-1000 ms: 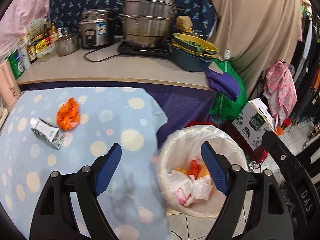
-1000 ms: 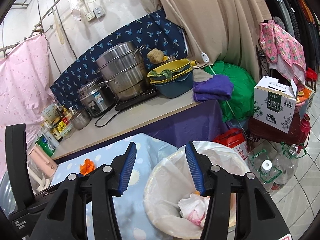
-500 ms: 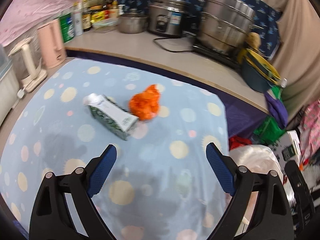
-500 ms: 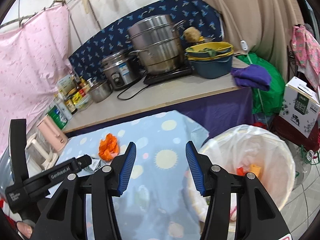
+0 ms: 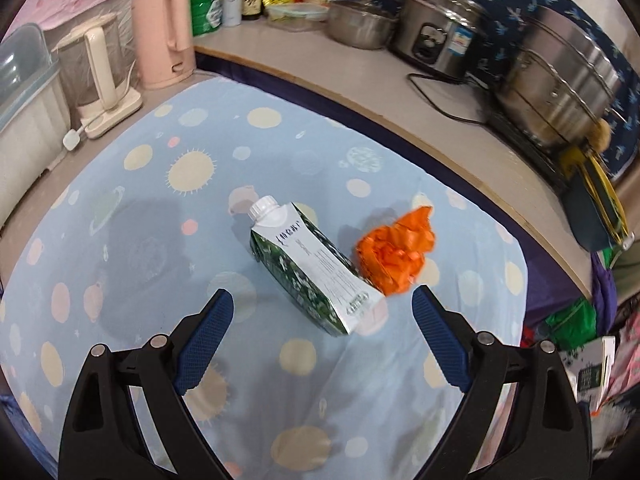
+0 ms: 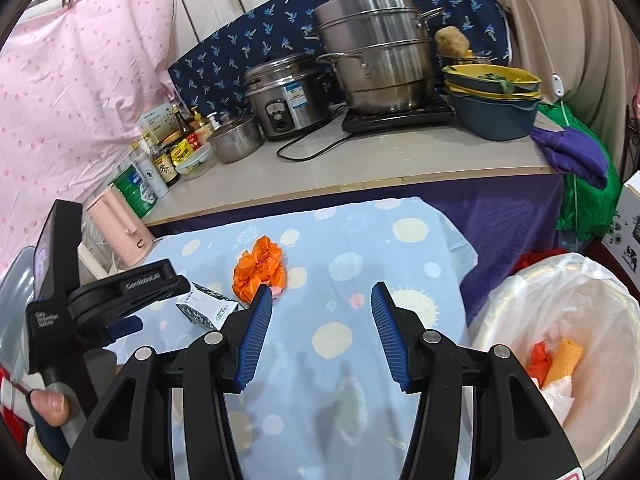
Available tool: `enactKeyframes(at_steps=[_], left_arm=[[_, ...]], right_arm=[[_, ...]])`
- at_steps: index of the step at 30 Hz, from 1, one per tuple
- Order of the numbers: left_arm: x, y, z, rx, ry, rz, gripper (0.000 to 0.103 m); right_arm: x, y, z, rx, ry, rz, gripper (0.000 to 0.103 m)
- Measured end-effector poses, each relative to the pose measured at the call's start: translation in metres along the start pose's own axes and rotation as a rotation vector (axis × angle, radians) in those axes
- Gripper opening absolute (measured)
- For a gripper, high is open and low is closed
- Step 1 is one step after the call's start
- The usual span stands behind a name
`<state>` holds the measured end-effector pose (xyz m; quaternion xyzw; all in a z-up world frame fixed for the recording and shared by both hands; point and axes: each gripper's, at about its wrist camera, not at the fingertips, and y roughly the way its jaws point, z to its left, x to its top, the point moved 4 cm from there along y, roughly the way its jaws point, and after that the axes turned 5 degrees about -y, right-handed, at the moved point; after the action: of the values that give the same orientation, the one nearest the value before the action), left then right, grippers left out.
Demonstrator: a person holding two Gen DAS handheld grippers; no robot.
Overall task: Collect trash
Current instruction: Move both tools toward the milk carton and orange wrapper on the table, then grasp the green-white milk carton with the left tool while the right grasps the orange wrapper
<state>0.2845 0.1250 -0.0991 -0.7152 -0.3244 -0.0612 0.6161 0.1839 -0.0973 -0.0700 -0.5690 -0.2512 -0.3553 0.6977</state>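
Carton (image 5: 316, 268) lies on its side mid-bench (image 5: 120, 240), orange wrapper wad (image 5: 394, 258) touching it at 3 o'clock. Left claw (image 5: 320, 340) spread wide, empty, lined up for carton probably. Right claw (image 6: 320, 336) half-spread, empty. Lined bin (image 6: 580, 320) at 3 o'clock off bench edge; cluttered kitchen counter behind.

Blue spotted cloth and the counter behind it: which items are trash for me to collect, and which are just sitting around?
Part of the job:
- drink carton, lying on its side on the cloth
- crumpled orange wrapper, beside the carton
- lined bin, already holding trash

Just lying about:
- pink kettle
- rice cooker
- steamer pot
- stacked bowls
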Motion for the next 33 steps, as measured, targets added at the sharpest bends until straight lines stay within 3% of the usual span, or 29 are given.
enactKeyframes(at_steps=[8, 15, 26, 33], left_arm=[[0.024, 0.056, 0.005, 0.084, -0.103, 0.085, 0.087], [0.013, 0.091, 0.004, 0.15, -0.082, 0.157, 0.086], [-0.017, 0.088, 0.055, 0.16, -0.028, 0.197, 0.077], [-0.02, 0.087, 0.063, 0.152, 0.017, 0.183, 0.063]], right_arm=[[0.009, 0.032, 0.009, 0.027, -0.011, 0.024, 0.05], [0.01, 0.049, 0.007, 0.031, -0.002, 0.041, 0.05], [0.006, 0.091, 0.031, 0.089, -0.026, 0.102, 0.051], [-0.002, 0.146, 0.063, 0.137, -0.046, 0.183, 0.051]])
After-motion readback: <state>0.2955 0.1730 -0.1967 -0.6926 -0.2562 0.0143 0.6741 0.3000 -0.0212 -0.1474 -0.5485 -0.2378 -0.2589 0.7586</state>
